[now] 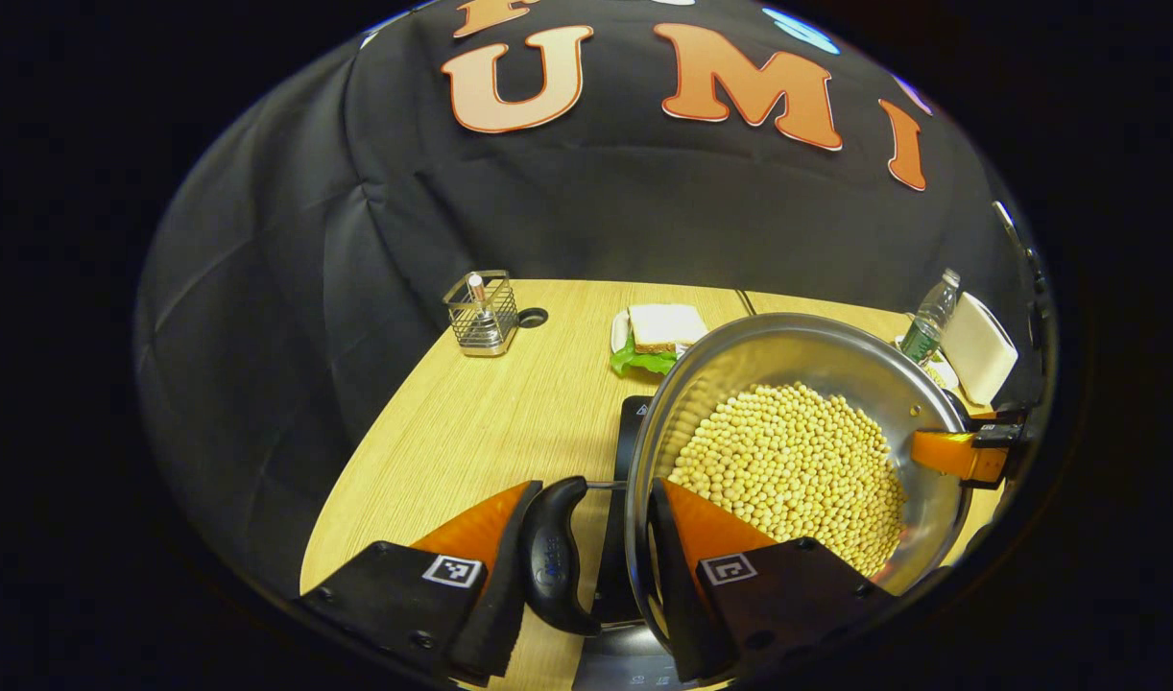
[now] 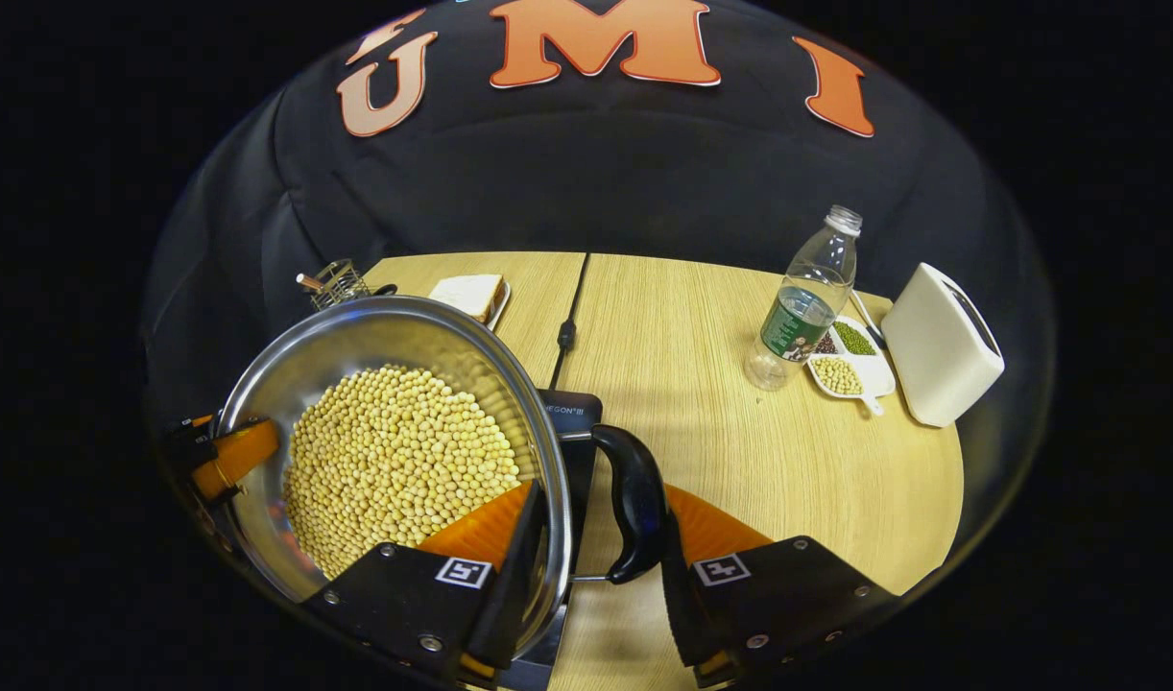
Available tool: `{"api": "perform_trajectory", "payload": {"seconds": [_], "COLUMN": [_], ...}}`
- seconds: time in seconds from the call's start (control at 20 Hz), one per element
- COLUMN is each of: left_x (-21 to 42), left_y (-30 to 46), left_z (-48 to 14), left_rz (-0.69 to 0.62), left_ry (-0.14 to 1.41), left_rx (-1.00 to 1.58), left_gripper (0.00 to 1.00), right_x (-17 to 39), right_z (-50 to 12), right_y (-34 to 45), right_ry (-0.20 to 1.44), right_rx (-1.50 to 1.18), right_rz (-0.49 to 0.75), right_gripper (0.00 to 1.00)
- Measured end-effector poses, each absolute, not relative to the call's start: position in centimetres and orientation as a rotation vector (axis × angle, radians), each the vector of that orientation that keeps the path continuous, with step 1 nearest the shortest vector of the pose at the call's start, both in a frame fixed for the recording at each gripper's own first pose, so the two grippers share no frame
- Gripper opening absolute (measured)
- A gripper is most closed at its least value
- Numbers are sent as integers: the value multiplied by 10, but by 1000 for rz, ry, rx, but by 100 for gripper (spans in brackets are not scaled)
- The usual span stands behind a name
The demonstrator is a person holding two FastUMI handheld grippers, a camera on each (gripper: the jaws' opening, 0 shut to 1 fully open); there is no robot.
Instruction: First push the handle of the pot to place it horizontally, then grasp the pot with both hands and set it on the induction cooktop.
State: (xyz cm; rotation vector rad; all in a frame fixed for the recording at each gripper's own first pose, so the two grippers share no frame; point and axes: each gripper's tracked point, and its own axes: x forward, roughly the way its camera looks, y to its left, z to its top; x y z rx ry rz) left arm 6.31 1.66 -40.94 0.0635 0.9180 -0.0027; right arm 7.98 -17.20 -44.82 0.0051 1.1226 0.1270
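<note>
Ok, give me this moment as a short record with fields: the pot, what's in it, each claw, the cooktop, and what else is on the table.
pot: round shiny steel pot, tilted, over the cooktop
contents: pale yellow beans
left claw: straddles the pot's rim and black side handle
right claw: straddles the rim and the opposite black handle
cooktop: flat black induction cooktop, under the pot
table: light wooden table
other items: clear plastic bottle, white toaster, sandwich on a plate, wire basket, white dish of beans
</note>
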Motion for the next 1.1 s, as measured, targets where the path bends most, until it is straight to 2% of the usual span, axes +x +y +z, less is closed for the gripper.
{"api": "perform_trajectory", "payload": {"seconds": [0.05,0.1,0.15,0.4,0.45,0.5,0.6,0.8,0.85,1.0,1.1], "left_x": [64,65,66,65,64,66,66,63,62,71,80], "left_y": [17,17,16,15,16,15,16,16,17,20,27], "left_z": [-409,-409,-409,-416,-418,-417,-419,-423,-426,-404,-376], "left_rz": [-1,-2,-4,-12,-13,-15,-18,-29,-19,-2,28], "left_ry": [921,923,927,946,952,954,952,967,978,900,816], "left_rx": [61,59,56,30,25,20,20,28,26,53,99], "left_gripper": [68,65,69,68,65,68,65,72,70,77,78], "right_x": [79,79,78,77,77,81,82,83,85,89,95], "right_z": [-448,-449,-449,-447,-447,-442,-443,-441,-434,-415,-397], "right_y": [-172,-172,-172,-173,-172,-172,-174,-173,-171,-174,-176], "right_ry": [1126,1131,1138,1159,1164,1156,1148,1138,1127,1092,1029], "right_rx": [9,17,20,23,24,21,16,16,30,56,60], "right_rz": [124,117,116,98,99,98,95,101,107,114,118], "right_gripper": [62,62,62,62,63,63,63,69,69,77,80]}}
